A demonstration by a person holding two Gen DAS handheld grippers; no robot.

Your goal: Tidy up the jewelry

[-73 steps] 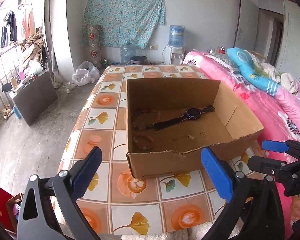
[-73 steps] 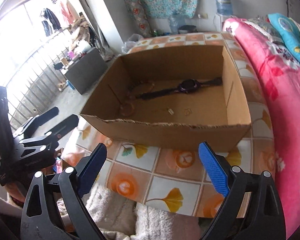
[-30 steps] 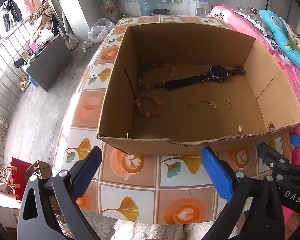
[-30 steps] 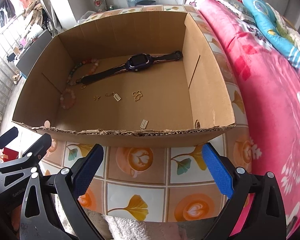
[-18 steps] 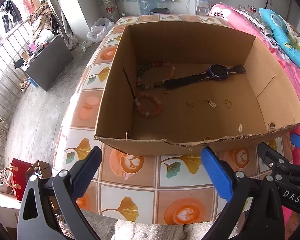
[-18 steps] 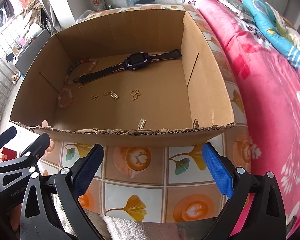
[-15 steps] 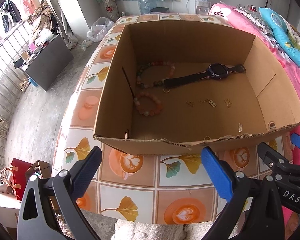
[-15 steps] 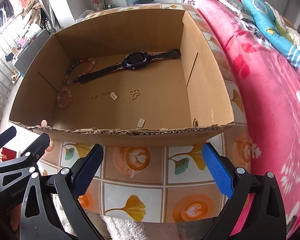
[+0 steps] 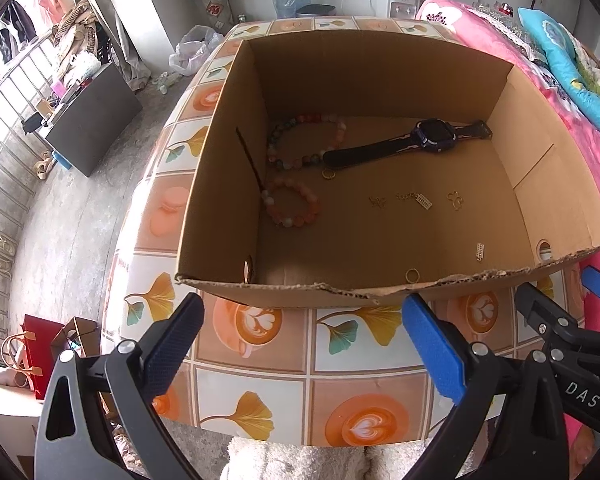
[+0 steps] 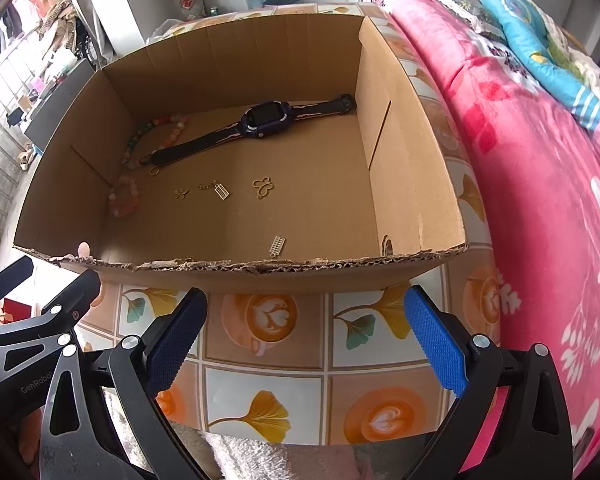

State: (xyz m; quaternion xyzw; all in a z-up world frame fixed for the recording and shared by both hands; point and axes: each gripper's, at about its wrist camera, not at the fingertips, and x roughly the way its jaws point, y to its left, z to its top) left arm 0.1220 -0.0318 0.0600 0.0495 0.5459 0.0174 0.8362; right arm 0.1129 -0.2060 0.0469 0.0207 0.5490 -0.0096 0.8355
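An open cardboard box [image 9: 380, 76] [image 10: 236, 52] stands on a tiled tabletop. On its floor lie a dark watch [image 9: 432, 136] [image 10: 264, 118], a multicoloured bead bracelet [image 9: 300, 142] [image 10: 150, 132], a pink bead bracelet [image 9: 294, 208] [image 10: 124, 196] and several small gold charms [image 9: 416, 200] [image 10: 264, 188]. My left gripper [image 9: 304, 340] hangs open over the table in front of the box's near wall, holding nothing. My right gripper [image 10: 306, 328] is open and empty too, just to the right of the left one.
A pink flowered blanket [image 10: 540, 160] and a blue pillow [image 9: 572, 64] lie on the bed along the table's right side. Left of the table the floor drops away, with a dark cabinet [image 9: 92, 116], a red bag [image 9: 36, 348] and a railing. A white towel [image 9: 292, 460] lies below the grippers.
Both grippers have risen and tilted down since 2.4 s ago, so the box floor shows from above. Over the last second the views barely shift. Both stay open.
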